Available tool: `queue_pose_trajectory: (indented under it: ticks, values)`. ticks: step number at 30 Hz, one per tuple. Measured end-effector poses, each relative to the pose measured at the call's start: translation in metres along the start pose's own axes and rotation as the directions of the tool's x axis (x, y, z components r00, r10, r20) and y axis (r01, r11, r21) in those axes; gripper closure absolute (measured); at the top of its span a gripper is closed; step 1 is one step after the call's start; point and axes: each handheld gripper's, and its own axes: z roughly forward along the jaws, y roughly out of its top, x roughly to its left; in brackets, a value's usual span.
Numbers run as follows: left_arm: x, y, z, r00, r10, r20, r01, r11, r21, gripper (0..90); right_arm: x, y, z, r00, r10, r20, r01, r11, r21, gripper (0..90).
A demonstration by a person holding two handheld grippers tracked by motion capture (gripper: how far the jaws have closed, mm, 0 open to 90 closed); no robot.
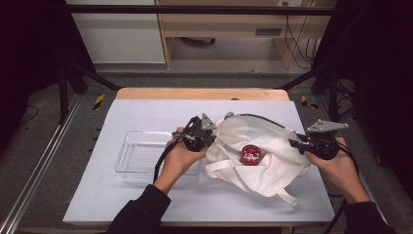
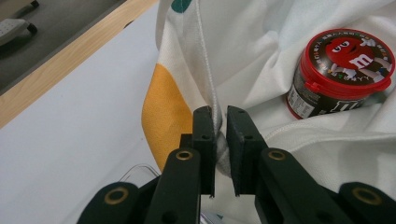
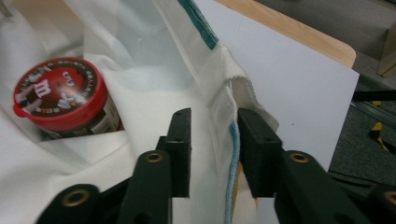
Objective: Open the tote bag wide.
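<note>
I have the white cloth bag [image 1: 253,146] lying on the table [image 1: 146,195], held by its rim from both sides. My left gripper [image 2: 220,140] is nearly closed and pinches the bag's edge. My right gripper [image 3: 212,149] has its jaws around the other edge, but they are wider apart, so I think that hold is loose. The red candy tub [image 1: 251,154] sits inside the bag, in the open mouth. If I pull too hard, the cloth could slip out of the right side. Then the mouth would flop shut, or the tub could tip and roll out toward the clear tray [image 1: 127,161].
</note>
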Motion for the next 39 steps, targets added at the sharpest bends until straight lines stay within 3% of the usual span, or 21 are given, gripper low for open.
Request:
queue_pose_trajectory:
  ticks: [1,3,11,19,33,39]
  values:
    - [0.0,0.0,0.0,1.0,0.0,0.0,0.0,1.0,-0.001,82.0,0.0,0.0,0.002,0.9999,-0.009,0.009,0.009,1.0,0.014,77.4]
    - [0.001,-0.001,0.001,1.0,-0.003,0.001,0.003,1.0,-0.002,82.0,-0.001,0.0,0.004,0.9995,-0.018,0.026,0.018,1.0,0.022,85.0]
    - [0.005,0.002,-0.002,0.9999,-0.012,-0.005,0.011,0.9998,-0.014,82.0,-0.009,0.009,0.0,0.9977,-0.018,0.065,0.018,1.0,-0.002,88.6]
    - [0.006,-0.002,0.006,0.9998,-0.018,-0.007,0.018,0.9998,0.01,82.0,-0.013,0.001,0.013,0.9959,-0.012,0.09,0.01,1.0,0.016,88.6]
    - [0.006,-0.007,0.013,0.9998,-0.017,0.001,0.017,0.9993,0.034,82.0,-0.017,-0.02,0.028,0.9972,0.027,0.07,-0.029,0.999,0.036,87.5]
    - [0.005,-0.009,0.012,0.9998,-0.018,0.001,0.018,0.9995,0.026,82.1,-0.017,-0.016,0.019,0.9979,0.03,0.057,-0.03,0.999,-0.016,69.6]
